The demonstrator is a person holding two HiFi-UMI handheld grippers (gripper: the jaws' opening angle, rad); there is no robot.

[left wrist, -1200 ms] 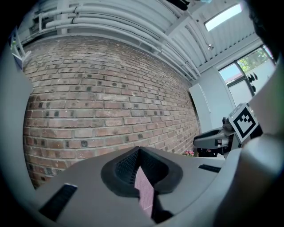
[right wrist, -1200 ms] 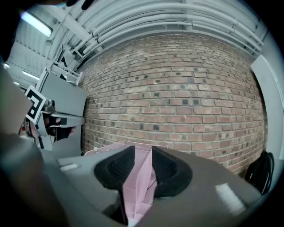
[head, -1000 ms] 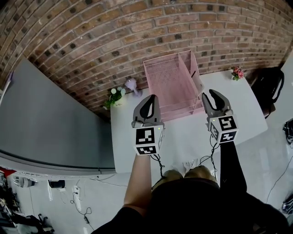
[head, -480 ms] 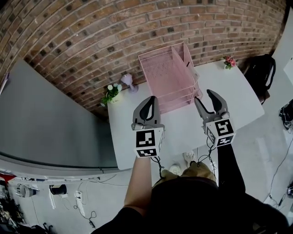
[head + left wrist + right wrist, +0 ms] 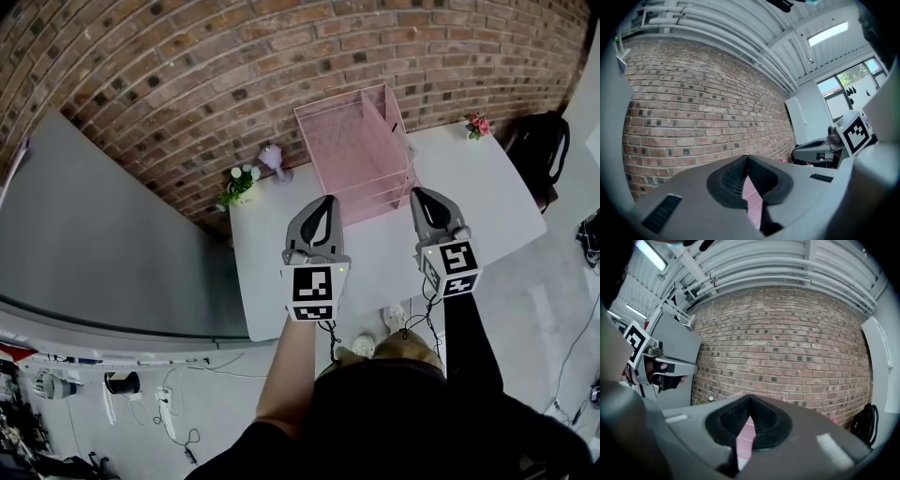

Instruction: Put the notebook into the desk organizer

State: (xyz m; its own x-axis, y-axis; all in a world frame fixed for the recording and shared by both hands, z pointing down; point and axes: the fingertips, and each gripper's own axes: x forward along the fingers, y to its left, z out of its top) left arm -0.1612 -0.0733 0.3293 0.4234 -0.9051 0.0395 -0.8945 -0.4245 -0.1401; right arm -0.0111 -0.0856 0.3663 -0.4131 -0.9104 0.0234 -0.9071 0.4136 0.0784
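Hovering side by side over the near half of the white counter [image 5: 375,258], the left tool [image 5: 324,203] and right tool [image 5: 423,198] each have their jaws shut tip to tip, with nothing between them. Bare counter lies open on either side. Just beyond, the pink desk organizer [image 5: 352,150] stands at the far edge against the brick wall [image 5: 187,75], with small flowers [image 5: 239,183] to its left

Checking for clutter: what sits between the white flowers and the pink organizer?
A small purple object, between white flowers and pink organizer; head view shows it.
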